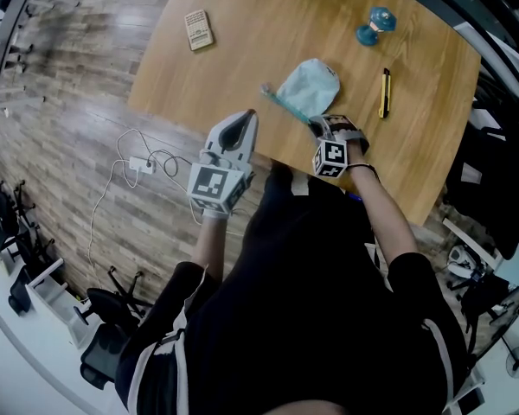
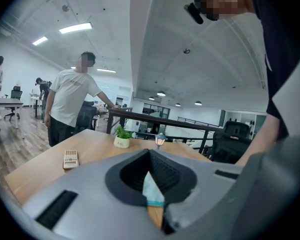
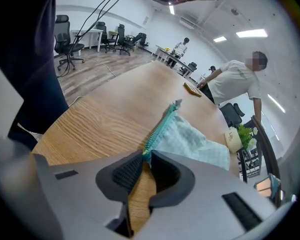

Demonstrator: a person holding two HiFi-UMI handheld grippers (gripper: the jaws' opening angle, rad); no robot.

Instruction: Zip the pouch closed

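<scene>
Pinching the teal toothed zipper (image 3: 160, 126) of a soft checked pouch (image 3: 195, 144), right tongs (image 3: 144, 158); left tongs (image 2: 150, 154) — closed, empty.

Open-plan office: desks (image 3: 90, 32), swivel chairs (image 3: 63, 34), ceiling strip lights (image 2: 76, 28).

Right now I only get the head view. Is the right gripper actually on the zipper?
Observer: Yes. The right gripper view shows the right gripper pinching the zipper at its near end.
Operator: Left one?
Observer: The left gripper is shut and empty; the pouch lies beyond its tips.
Operator: Anyone close?
Observer: One person stands just past the far end of the table.
</scene>
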